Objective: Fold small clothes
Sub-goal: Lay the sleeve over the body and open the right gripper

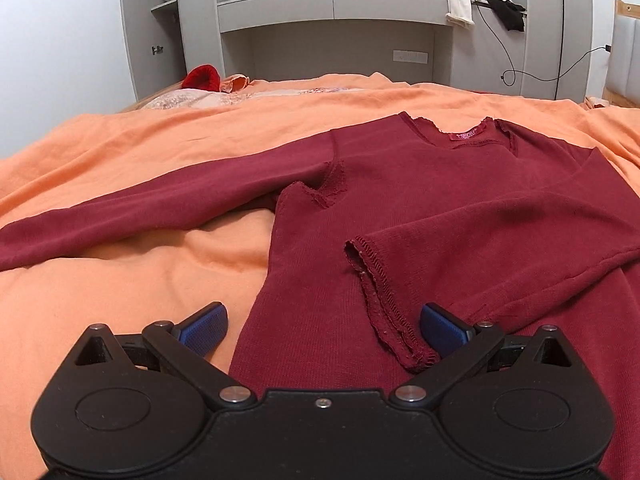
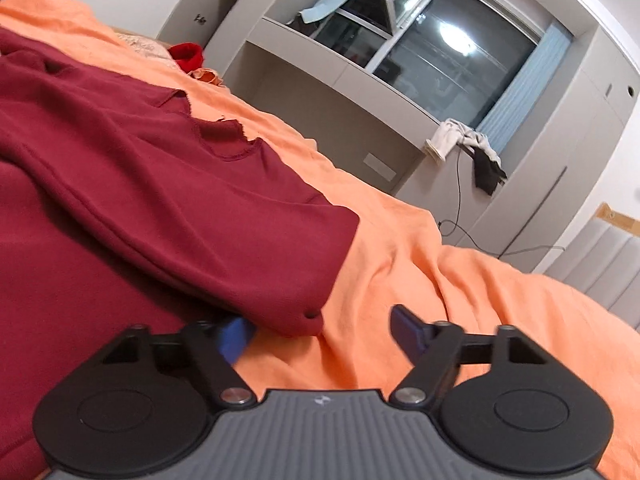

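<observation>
On orange bedsheet: dark-red knit long-sleeve top, right sleeve folded in. Left gripper, right gripper both wide open, holding nothing. Next, likely: grab outstretched left sleeve, fold across.

Pink neck label on maroon top: print illegible.

We see a bed under an orange sheet, grey built-in cabinets and an open niche behind it. Window is dark, reflecting a ceiling lamp, with blue curtains. White walls. Clothes are draped on the ledge, a black cable hanging below. Padded headboard at right.
</observation>
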